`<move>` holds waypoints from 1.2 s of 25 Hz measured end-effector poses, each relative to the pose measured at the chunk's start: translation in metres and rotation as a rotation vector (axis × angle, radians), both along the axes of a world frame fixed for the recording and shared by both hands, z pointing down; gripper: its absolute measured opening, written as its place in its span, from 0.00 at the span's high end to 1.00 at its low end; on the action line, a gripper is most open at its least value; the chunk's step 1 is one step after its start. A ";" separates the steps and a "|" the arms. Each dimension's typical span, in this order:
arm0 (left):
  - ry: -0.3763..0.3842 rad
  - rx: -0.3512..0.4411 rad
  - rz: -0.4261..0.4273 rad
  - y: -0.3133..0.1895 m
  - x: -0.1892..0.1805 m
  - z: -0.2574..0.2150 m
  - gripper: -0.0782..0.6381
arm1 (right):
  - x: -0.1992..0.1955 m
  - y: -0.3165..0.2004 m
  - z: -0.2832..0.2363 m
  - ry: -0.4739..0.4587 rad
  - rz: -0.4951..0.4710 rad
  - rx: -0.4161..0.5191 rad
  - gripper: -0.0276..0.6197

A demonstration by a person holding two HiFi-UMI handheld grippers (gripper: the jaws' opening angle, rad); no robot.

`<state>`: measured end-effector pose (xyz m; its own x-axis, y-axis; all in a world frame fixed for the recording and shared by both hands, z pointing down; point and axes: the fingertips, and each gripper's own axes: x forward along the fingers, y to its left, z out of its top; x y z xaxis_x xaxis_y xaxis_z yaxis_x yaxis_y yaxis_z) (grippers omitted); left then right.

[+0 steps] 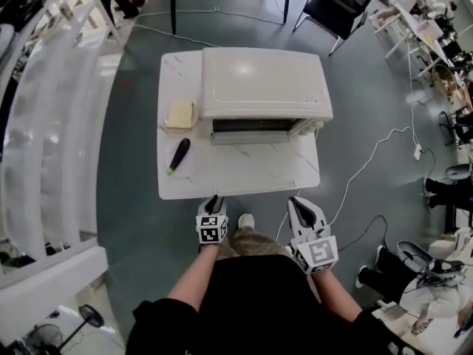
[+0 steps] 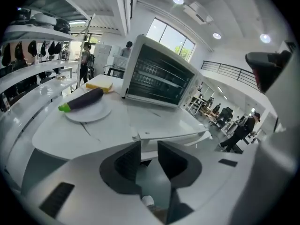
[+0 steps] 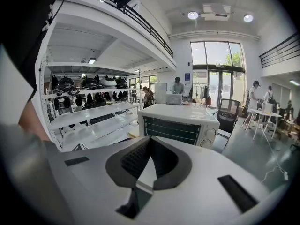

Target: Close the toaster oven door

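**A:** How were the two hand-held grippers set?

**B:** The left hand-held gripper (image 2: pixel 149 146) had its jaws a little apart. Nothing was between them, and only floor showed through the gap. The right hand-held gripper (image 3: pixel 149 142) had its jaws together at the tips and held nothing.

**A:** And where were they?

**B:** In the head view, the left hand-held gripper (image 1: pixel 214 200) and the right hand-held gripper (image 1: pixel 299 204) sat at the lower middle of the frame. Both were just off the near edge of the bench (image 1: pixel 244 176) and touched nothing.

**A:** And the toaster oven?

**B:** The toaster oven (image 1: pixel 262 80) stood at the far side of the bench, in the upper middle of the head view, well apart from both grippers. In the left gripper view its door (image 2: pixel 157 78) looked upright against the front. The right gripper view showed the door (image 3: pixel 171 130) flush beside the knobs (image 3: pixel 210 137).

**A:** So which step was in hand?

**B:** I judged the door already shut, or so nearly shut that no gap showed. The head view was too steep to settle it.

**A:** What would the next move call for?

**B:** If a gap was there, it called for a reach forward over the bench and a light push on the door's top edge. That reach would have to keep clear of the eggplant (image 1: pixel 179 155) on its plate (image 2: pixel 89 112) and the yellow block (image 1: pixel 180 114) at the left.
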<state>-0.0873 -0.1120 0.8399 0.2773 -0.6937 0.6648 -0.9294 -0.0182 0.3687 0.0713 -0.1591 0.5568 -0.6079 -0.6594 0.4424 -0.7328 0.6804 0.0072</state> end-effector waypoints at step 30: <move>-0.038 -0.100 0.053 -0.027 0.003 0.038 0.74 | 0.027 -0.007 0.010 0.050 0.093 -0.042 0.92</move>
